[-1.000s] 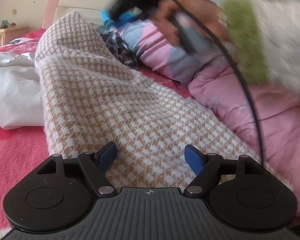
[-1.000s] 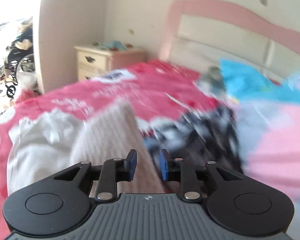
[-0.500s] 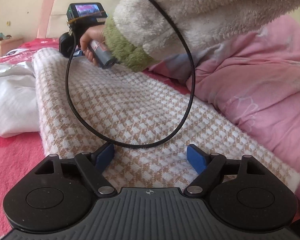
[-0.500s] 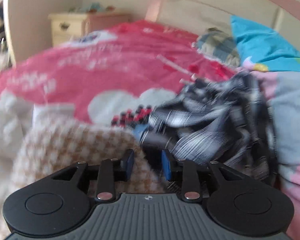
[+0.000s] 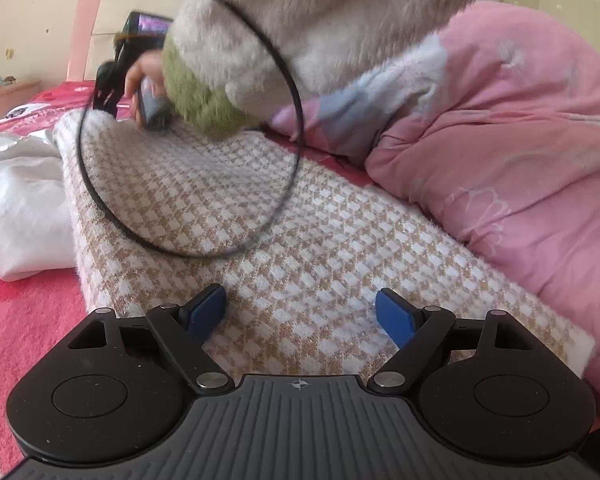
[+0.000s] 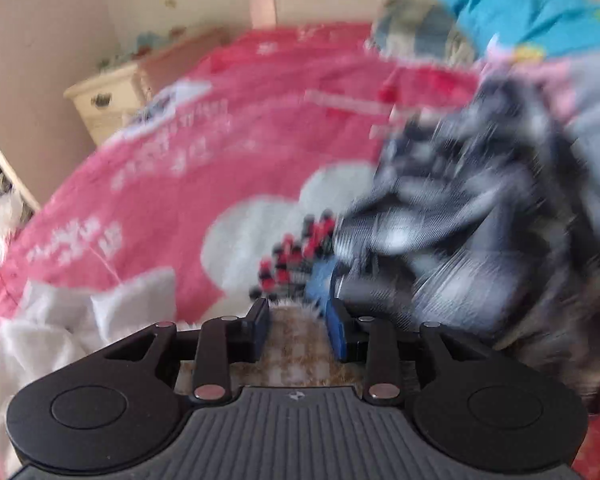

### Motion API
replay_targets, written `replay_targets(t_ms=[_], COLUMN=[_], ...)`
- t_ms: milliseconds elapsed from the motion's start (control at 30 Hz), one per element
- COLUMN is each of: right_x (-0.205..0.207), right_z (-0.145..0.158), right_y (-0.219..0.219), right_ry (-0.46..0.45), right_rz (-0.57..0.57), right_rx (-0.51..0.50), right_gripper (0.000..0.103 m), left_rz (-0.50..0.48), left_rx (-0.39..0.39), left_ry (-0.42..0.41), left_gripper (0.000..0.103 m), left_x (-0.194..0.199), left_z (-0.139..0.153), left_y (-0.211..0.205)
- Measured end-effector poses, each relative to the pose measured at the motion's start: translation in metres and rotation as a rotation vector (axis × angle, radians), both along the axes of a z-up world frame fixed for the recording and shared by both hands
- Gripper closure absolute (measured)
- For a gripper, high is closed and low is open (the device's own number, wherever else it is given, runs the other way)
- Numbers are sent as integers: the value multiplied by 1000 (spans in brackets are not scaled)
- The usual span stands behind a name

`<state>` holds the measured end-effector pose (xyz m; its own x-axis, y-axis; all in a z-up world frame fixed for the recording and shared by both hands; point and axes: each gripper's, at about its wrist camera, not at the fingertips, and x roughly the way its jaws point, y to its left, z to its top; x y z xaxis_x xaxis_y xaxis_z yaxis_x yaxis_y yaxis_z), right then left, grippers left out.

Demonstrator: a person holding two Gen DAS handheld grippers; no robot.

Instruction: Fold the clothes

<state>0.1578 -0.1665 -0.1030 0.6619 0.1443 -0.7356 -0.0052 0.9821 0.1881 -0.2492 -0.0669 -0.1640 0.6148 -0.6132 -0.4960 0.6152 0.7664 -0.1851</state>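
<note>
Pink bedding covers the bed (image 5: 24,320) I am working over. From the left wrist view, my left claw (image 5: 302,314) sits spread wide with nothing between its pads, hovering low above the tan-and-white houndstooth sweater (image 5: 260,216), which lies flat between a white garment (image 5: 16,200) and a pink quilt (image 5: 500,152). At the sweater's far end I see my right hand (image 5: 142,76), a black cable (image 5: 292,120) looping from it.

From the right wrist view, blurred, my right claw (image 6: 298,332) is partly closed with the houndstooth sweater's (image 6: 296,348) edge between its pads; I cannot tell whether they pinch it. A black-and-white plaid garment (image 6: 480,216) lies just right.
</note>
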Motion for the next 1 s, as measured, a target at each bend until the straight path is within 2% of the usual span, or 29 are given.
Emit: replay_targets(t_ms=[67, 100, 133, 200, 333, 400, 433, 600, 700, 800, 900, 1000], right_x=[-13, -19, -22, -22, -21, -15, -15, -20, -19, -25, -32, -28], right_z=[19, 27, 27, 17, -8, -26, -30, -22, -14, -1, 10, 6], right_y=[19, 31, 46, 81, 148, 164, 164, 138, 126, 118, 104, 92], right_ry=[-14, -16, -8, 18, 78, 97, 107, 117, 116, 60, 4, -6], right_rz=[89, 144, 187, 258, 378, 393, 397, 364, 310, 239, 169, 129], right_rx=[-22, -39, -84, -210, -475, -662, -696, -611, -531, -482, -422, -334], right_gripper=[68, 60, 47, 36, 32, 31, 30, 31, 44, 53, 54, 54], left_rz=[-2, -3, -4, -5, -9, -11, -12, -19, -23, -26, -29, -28], left_rx=[4, 5, 6, 6, 6, 7, 7, 7, 7, 6, 8, 13], left_ry=[1, 2, 3, 8, 5, 3, 3, 3, 3, 3, 2, 1], left_gripper=[20, 20, 20, 19, 19, 19, 19, 19, 19, 19, 19, 19], left_x=[0, 1, 1, 3, 2, 2, 3, 5, 6, 7, 7, 8], left_z=[1, 1, 1, 1, 1, 1, 1, 0, 0, 0, 0, 0], left_y=[-1, -1, -2, -2, -1, 0, 0, 0, 0, 1, 2, 0])
